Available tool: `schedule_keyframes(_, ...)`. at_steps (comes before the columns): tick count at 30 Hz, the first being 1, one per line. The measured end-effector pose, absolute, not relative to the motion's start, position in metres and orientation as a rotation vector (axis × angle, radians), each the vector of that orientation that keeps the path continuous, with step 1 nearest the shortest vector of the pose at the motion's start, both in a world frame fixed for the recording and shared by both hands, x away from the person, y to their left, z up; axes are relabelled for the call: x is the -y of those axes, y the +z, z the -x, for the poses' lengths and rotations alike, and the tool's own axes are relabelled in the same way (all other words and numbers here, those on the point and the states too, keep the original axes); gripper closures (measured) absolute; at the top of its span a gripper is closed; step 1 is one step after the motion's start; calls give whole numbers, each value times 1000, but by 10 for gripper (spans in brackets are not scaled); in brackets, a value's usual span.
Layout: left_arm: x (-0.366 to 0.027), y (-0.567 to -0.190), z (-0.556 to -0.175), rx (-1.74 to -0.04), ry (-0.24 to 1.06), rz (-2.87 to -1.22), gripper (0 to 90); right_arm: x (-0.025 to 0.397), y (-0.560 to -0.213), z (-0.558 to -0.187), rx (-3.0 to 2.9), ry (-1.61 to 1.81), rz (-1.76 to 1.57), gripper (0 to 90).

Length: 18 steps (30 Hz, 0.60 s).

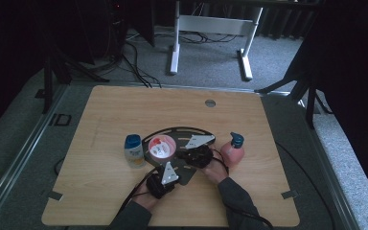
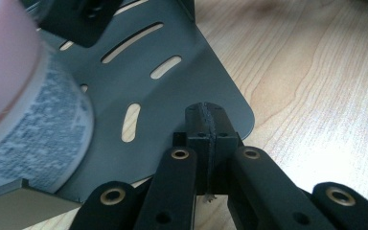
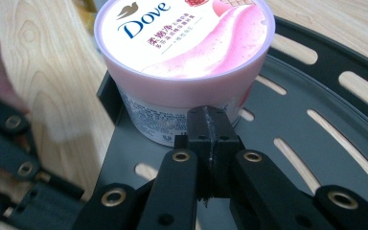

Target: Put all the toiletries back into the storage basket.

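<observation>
A pink Dove tub (image 1: 161, 146) (image 3: 187, 52) stands on a dark grey slotted metal plate (image 1: 188, 128) (image 2: 172, 91) (image 3: 316, 143) in the middle of the wooden table. My right gripper (image 1: 182, 152) (image 3: 211, 117) is shut with nothing between its jaws, and its tips sit right at the tub's side wall. My left gripper (image 1: 171, 167) (image 2: 206, 115) is shut too, empty, low over the plate's rounded near corner. The tub (image 2: 33, 124) looms blurred at the left of the left gripper view.
A blue-capped bottle (image 1: 134, 150) stands just left of the tub. To the right of the plate is a pink pump bottle (image 1: 233, 150). The wooden table (image 1: 100, 115) stretches bare behind them. A white desk frame (image 1: 211, 28) stands on the floor beyond.
</observation>
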State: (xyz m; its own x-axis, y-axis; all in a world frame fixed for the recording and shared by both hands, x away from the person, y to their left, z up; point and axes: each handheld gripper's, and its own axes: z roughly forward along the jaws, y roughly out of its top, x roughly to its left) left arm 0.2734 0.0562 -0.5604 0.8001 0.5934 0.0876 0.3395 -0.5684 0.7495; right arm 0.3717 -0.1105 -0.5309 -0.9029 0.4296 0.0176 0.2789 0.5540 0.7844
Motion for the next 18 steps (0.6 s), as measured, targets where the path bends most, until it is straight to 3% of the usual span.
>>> schedule_keyframes(18, -56, -560, -274, -685, 428, -2221, 900, 79, -531, -381, -2629, 1295, -586, 900)
